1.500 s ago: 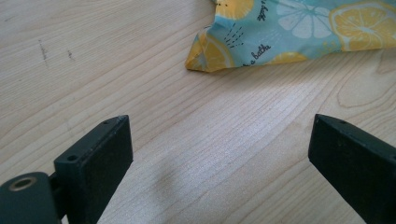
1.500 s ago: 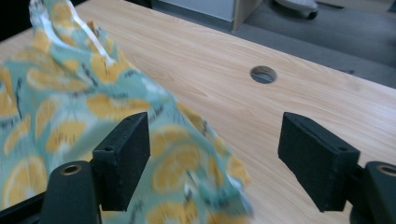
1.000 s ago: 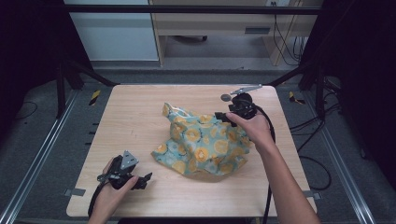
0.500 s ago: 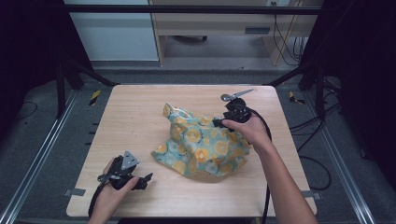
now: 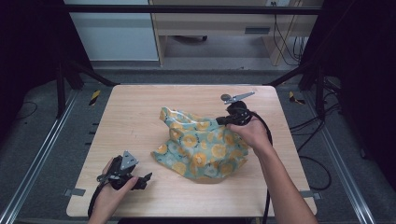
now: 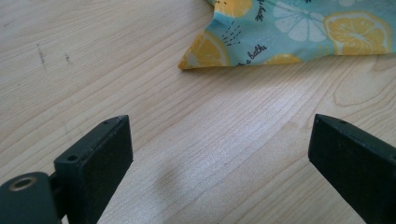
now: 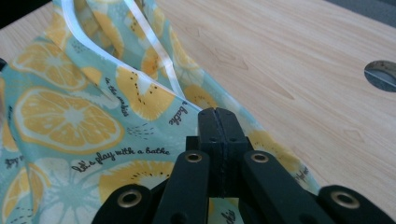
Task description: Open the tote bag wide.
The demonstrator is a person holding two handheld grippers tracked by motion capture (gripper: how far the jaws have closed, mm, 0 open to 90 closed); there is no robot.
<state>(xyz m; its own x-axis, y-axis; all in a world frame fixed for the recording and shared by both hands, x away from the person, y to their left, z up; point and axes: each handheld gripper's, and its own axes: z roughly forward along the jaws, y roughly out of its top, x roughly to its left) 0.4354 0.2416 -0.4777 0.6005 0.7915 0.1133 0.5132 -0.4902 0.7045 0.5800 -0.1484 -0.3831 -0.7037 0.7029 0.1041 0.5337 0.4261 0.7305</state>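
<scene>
View from above: a crumpled cloth (image 5: 200,144), teal with a lemon-slice print, lies heaped at the middle of the table (image 5: 140,107), slightly right of centre. No part of it is yet spread flat; folds and ridges run across the whole heap, and a pale hemmed edge (image 7: 140,37) curls over its upper part in the right gripper view.

The right hand-held gripper (image 5: 223,120) sits at the far right edge of the cloth. Its jaws have just been closing and now stand pressed together; in the right gripper view the tips (image 7: 218,122) lie over the printed fabric near its border. Whether a fold is pinched between them cannot be told from the closed black pads, though the placement suggests a grip on the edge.

The left hand-held gripper (image 5: 144,179) rests low at the near left of the table, well apart from the cloth. Its jaws stand wide, with bare wood between them; the nearest corner of the cloth (image 6: 205,53) lies ahead of it, untouched.

Stage, as judged: early. One edge appears to be taken on the right; the left grasp, the lifting and any spreading or folding remain to be done. A round hole (image 7: 380,74) in the tabletop shows at the far right.
</scene>
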